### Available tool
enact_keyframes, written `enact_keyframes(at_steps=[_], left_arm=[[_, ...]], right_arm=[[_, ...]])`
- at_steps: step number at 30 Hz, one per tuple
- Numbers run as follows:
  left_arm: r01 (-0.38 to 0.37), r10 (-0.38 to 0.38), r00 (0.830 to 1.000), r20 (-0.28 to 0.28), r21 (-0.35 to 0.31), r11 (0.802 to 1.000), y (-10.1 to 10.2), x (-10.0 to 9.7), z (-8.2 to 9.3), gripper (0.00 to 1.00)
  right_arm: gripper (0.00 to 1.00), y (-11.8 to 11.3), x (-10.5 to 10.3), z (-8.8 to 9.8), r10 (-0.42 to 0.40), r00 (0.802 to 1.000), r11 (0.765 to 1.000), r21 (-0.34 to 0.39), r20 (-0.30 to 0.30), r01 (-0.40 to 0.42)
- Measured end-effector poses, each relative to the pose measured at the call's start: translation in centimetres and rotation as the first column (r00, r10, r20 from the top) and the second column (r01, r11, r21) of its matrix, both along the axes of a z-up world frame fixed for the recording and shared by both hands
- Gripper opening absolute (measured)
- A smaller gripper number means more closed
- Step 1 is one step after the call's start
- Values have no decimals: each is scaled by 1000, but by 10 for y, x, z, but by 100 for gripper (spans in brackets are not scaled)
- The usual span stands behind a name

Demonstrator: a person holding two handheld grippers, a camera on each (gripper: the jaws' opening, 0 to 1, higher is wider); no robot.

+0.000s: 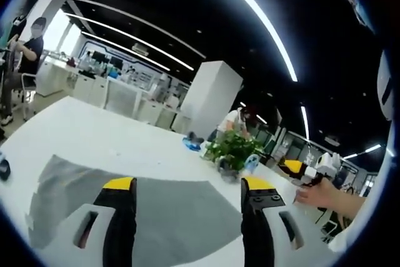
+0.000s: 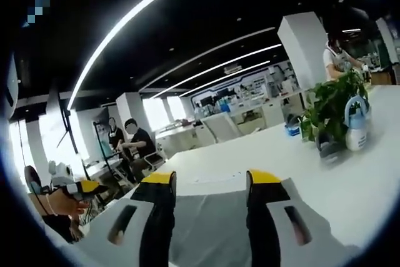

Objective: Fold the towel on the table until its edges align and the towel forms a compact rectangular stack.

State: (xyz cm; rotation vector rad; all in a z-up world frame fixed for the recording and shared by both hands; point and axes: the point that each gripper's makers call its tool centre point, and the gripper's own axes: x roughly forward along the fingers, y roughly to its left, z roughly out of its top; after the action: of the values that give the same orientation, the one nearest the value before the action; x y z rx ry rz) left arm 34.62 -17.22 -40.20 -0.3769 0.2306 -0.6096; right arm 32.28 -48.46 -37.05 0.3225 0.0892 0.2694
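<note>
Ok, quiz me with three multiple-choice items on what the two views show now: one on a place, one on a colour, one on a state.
1. Where does the towel lie?
A. flat on the white table
B. hanging off a chair
C. on the floor

2. What colour are the tips of the left hand-held gripper?
A. red
B. yellow
C. green

3. How does the right hand-held gripper stand?
A. shut on the towel
B. shut on the plant
C. open, above the towel

Answers:
1 A: the grey cloth lies spread on the tabletop in both views.
2 B: both jaws end in yellow caps.
3 C: its jaws stand apart with towel visible through the gap, nothing between them.
</note>
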Motion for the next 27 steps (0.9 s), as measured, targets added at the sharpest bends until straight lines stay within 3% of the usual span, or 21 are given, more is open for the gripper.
enact_keyframes(at_steps=[9,13,17,20,24,27], left_arm=[[48,-48,999,2,17,999,-30,8,5,62],[73,-73,997,8,15,997,-48,15,10,54],[102,-102,995,-1,18,995,-64,22,9,42],[136,-136,991,-9,20,990,-78,27,8,38],[179,-178,984,-32,33,983,-93,31,3,22],[204,-204,978,-39,17,979,-106,36,2,24]], right_arm=[[25,-20,-1,-20,-27,998,1000,3,-56,27],[0,-29,-3,-34,-13,993,999,30,-120,17],[0,-37,-3,-40,-25,992,999,29,-123,29],[0,-48,-4,-46,-44,989,999,19,-141,47],[0,-59,-5,-54,-63,985,998,15,-161,67],[3,-64,-7,-58,-70,983,998,-12,-167,69]])
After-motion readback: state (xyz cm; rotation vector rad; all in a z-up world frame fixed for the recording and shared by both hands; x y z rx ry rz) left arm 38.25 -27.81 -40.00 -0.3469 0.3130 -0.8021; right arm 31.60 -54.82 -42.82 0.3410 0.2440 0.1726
